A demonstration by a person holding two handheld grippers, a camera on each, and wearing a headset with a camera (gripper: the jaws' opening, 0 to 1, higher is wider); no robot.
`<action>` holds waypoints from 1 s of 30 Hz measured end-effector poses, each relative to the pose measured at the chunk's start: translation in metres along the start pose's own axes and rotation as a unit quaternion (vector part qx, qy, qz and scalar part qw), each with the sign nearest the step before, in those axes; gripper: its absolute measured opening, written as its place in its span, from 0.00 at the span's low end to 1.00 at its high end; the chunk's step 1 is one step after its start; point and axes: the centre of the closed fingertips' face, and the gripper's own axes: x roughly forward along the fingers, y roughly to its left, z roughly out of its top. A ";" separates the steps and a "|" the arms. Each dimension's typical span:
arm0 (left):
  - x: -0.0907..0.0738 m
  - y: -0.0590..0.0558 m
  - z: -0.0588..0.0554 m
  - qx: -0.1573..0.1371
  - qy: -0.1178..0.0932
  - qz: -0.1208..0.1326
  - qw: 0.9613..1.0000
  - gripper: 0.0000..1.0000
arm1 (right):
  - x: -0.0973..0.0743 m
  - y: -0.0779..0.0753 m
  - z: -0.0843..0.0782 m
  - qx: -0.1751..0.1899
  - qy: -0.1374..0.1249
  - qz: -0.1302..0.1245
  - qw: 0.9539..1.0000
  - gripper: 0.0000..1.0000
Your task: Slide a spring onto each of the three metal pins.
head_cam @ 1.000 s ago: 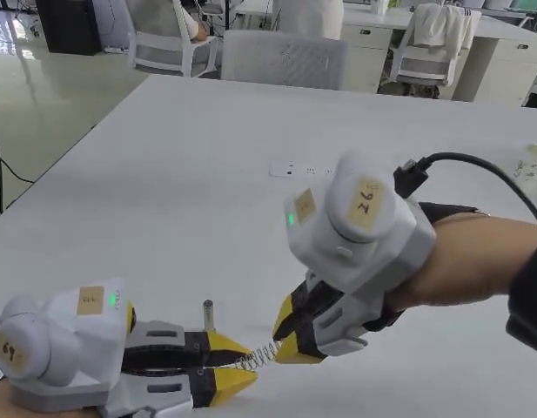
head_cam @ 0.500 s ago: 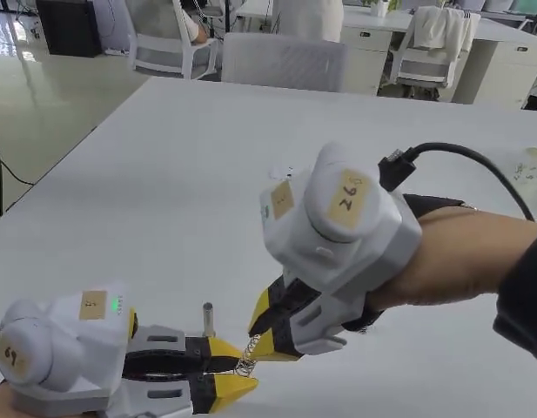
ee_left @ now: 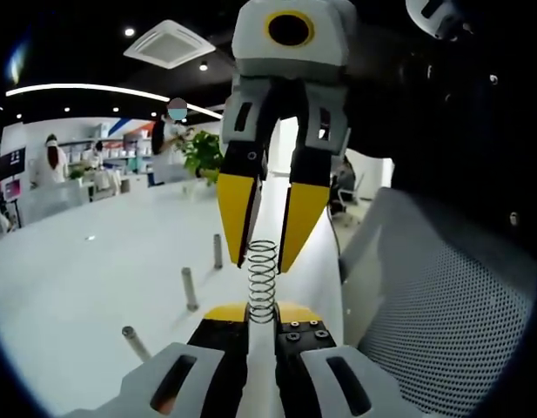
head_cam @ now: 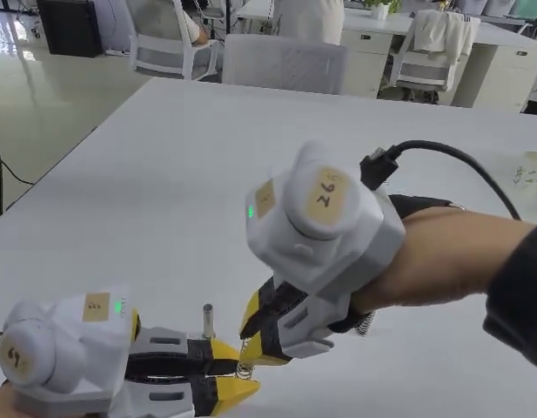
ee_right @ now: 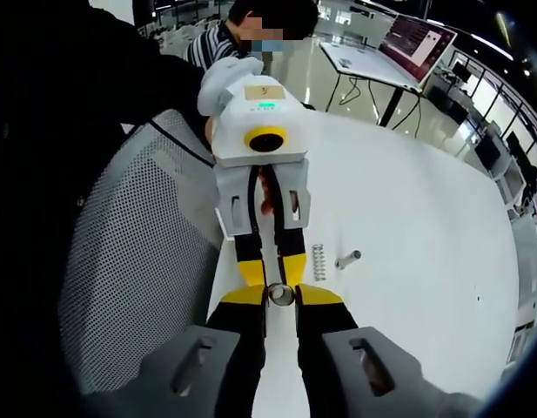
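Observation:
A small steel spring (ee_left: pixel 262 280) is held at its two ends by both grippers. My left gripper (ee_left: pixel 260 315) is shut on its near end, low at the front left of the white table (head_cam: pixel 164 174). My right gripper (ee_right: pixel 281 296) comes down from above and is shut on the other end, where the spring (ee_right: pixel 281 295) shows end-on as a ring. In the head view the spring (head_cam: pixel 245 360) spans the right gripper (head_cam: pixel 251 336) and the left gripper (head_cam: pixel 223 383). Three metal pins (ee_left: pixel 190 288) stand upright just left of it; one pin (head_cam: pixel 208 319) shows beside the jaws.
A spare spring (ee_right: pixel 318 261) lies on the table beside a pin (ee_right: pixel 348 259), and another spring (head_cam: pixel 365 324) peeks out under the right forearm. A mesh chair (head_cam: pixel 284 59) stands at the table's far edge. A black cable (head_cam: pixel 459 165) trails from the right gripper.
My right gripper has moved left and closer to the left gripper. The spring between them has gone from a long slant to a short, nearly upright stretch. The left gripper has hardly moved.

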 end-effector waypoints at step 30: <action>0.002 -0.002 -0.001 0.021 0.011 -0.005 1.000 0.03 | 0.019 0.004 -0.013 0.034 0.052 0.046 0.997 0.09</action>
